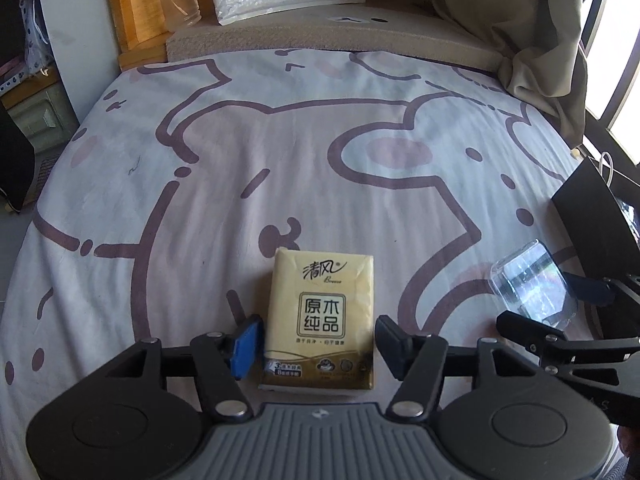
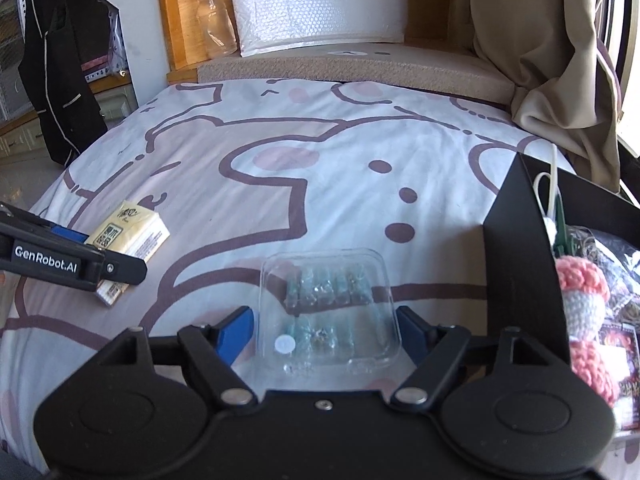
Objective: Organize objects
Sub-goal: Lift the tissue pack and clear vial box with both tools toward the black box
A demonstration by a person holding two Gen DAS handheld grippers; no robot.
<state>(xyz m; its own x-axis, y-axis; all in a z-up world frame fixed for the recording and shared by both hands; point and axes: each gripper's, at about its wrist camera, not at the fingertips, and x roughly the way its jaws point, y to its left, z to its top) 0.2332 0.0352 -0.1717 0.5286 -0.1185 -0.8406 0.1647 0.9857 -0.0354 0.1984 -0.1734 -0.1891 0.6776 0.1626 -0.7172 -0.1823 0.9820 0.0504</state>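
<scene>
A yellow tissue pack (image 1: 320,312) lies flat on the bear-print bed sheet (image 1: 280,152). My left gripper (image 1: 318,322) straddles it, open, with a thin gap between each pad and the pack's sides. The right wrist view shows the same pack (image 2: 128,228) and the left gripper (image 2: 114,254) at the left. A clear plastic box (image 2: 328,312) holding small bluish pieces rests on the sheet between the fingers of my right gripper (image 2: 324,314), which stands open with its pads just off the box walls. That box (image 1: 528,288) and the right gripper (image 1: 538,298) also appear in the left wrist view.
A black open box (image 2: 516,240) with pink crocheted items (image 2: 584,280) stands at the right, close to the clear box. At the bed's head are a bubble-wrap parcel (image 2: 320,4), a glass bottle (image 2: 216,20) and a beige curtain (image 2: 560,80). A dark garment (image 2: 60,80) hangs at the left.
</scene>
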